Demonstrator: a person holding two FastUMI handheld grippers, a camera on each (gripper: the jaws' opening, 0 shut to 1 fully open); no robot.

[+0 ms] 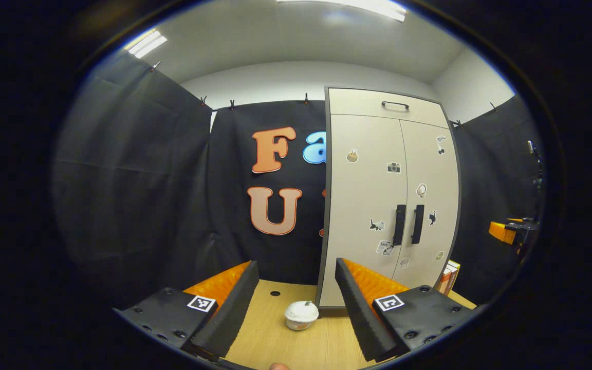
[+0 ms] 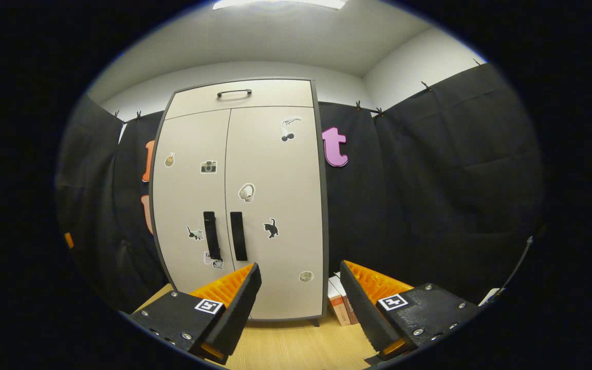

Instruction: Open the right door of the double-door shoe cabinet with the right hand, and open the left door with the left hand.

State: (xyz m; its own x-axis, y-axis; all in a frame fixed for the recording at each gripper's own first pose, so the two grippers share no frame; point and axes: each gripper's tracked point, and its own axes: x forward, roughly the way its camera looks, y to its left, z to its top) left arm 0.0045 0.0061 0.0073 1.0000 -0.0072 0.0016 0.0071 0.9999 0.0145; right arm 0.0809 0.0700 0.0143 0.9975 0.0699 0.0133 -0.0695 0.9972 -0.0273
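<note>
A beige double-door shoe cabinet (image 1: 373, 195) (image 2: 244, 205) stands on the wooden table with both doors shut. Two black vertical handles sit side by side at the middle seam: the left door handle (image 1: 400, 224) (image 2: 211, 235) and the right door handle (image 1: 418, 224) (image 2: 238, 236). Small stickers dot the doors, and a drawer with a black handle (image 2: 234, 93) tops the cabinet. My left gripper (image 1: 296, 293) is open, well short of the cabinet and left of its doors. My right gripper (image 2: 300, 290) is open too, in front of the right door's lower part, touching nothing.
A small white cup with a domed lid (image 1: 301, 314) sits on the wooden table (image 1: 296, 344) just ahead of the left gripper. Flat boxes (image 2: 338, 303) (image 1: 448, 277) lean beside the cabinet's right side. Black cloth walls enclose the booth. The other gripper (image 1: 512, 231) shows at the far right.
</note>
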